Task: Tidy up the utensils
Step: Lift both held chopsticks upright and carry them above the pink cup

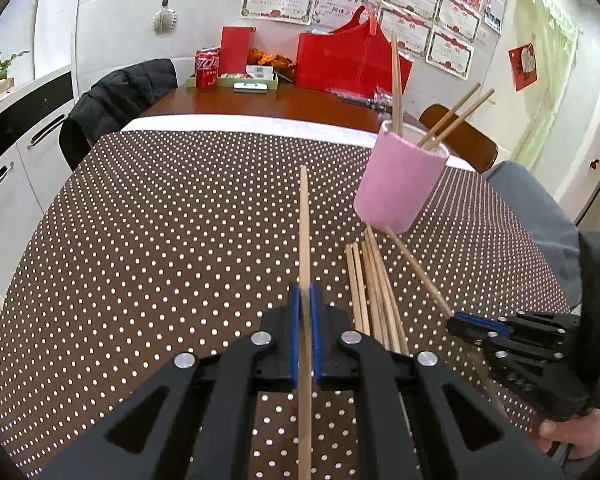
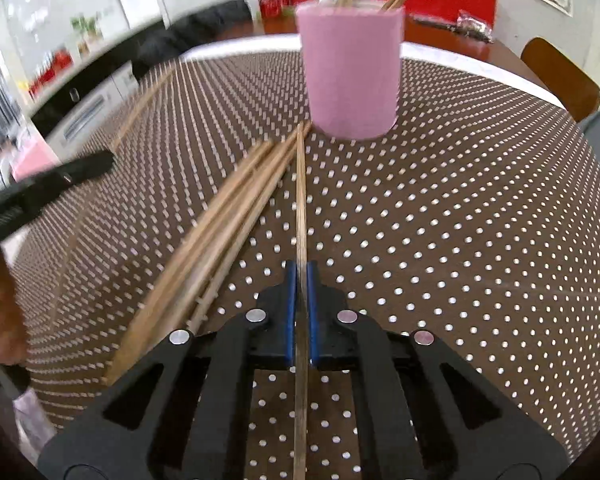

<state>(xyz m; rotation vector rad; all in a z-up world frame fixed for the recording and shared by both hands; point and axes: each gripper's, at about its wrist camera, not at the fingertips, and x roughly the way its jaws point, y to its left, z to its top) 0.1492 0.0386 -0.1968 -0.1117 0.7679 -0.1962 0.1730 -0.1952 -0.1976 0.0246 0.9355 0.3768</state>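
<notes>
**Both grippers clamped on a chopstick each**

Your left gripper [image 1: 305, 292] is clenched on a single chopstick [image 1: 305, 240], its blue pads pressing either side; the stick runs forward over the dotted tablecloth [image 1: 160, 220] of the table. Just to its right, a loose bundle of chopsticks [image 1: 374, 296] lies flat on the cloth, tips pointing toward the pink cup [image 1: 400, 184]. The cup stands upright beyond the bundle, with several chopsticks [image 1: 452, 118] leaning inside it. Further right, your right gripper [image 2: 301, 276] is closed on another chopstick [image 2: 300, 200], whose far end reaches nearly to the foot of the cup; whether it touches the cup is unclear. In the right wrist view the bundle lies just left of that held stick.
</notes>
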